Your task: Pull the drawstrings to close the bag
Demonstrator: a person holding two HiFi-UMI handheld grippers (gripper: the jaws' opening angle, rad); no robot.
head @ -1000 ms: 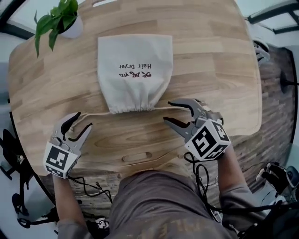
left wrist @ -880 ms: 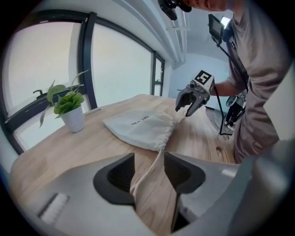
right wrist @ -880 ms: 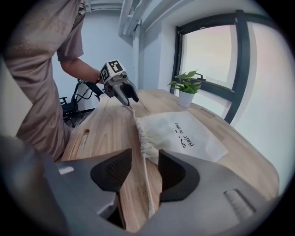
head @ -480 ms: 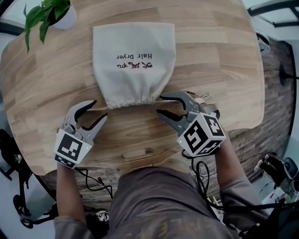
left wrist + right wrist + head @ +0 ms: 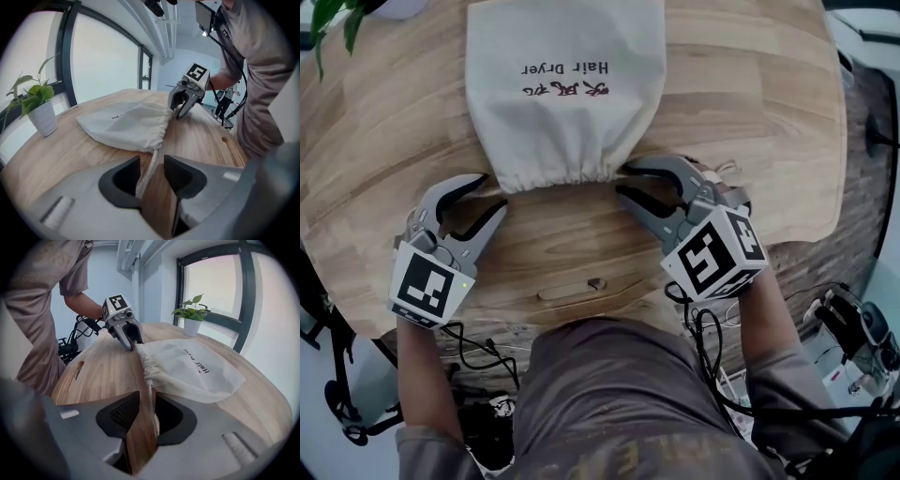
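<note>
Hair-dryer drawstring bag (image 5: 565,94) lies on the counter (image 5: 750,112), its mouth gathered nearly shut.
Your left hand-held gripper (image 5: 492,192) and right hand-held gripper (image 5: 622,181) each stand open astride a drawstring (image 5: 149,171); clamping and pulling seems left.

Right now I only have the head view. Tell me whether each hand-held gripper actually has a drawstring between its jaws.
Observer: The left hand-held gripper has its jaws apart, with the left drawstring running between them, unclamped.
Operator: Now the right one.
Observer: Same there. The right hand-held gripper has its jaws apart, astride the right drawstring.
Operator: Report how the bag sits.
Observer: Seen side-on, the bag lies low on the table, only slightly domed.
</note>
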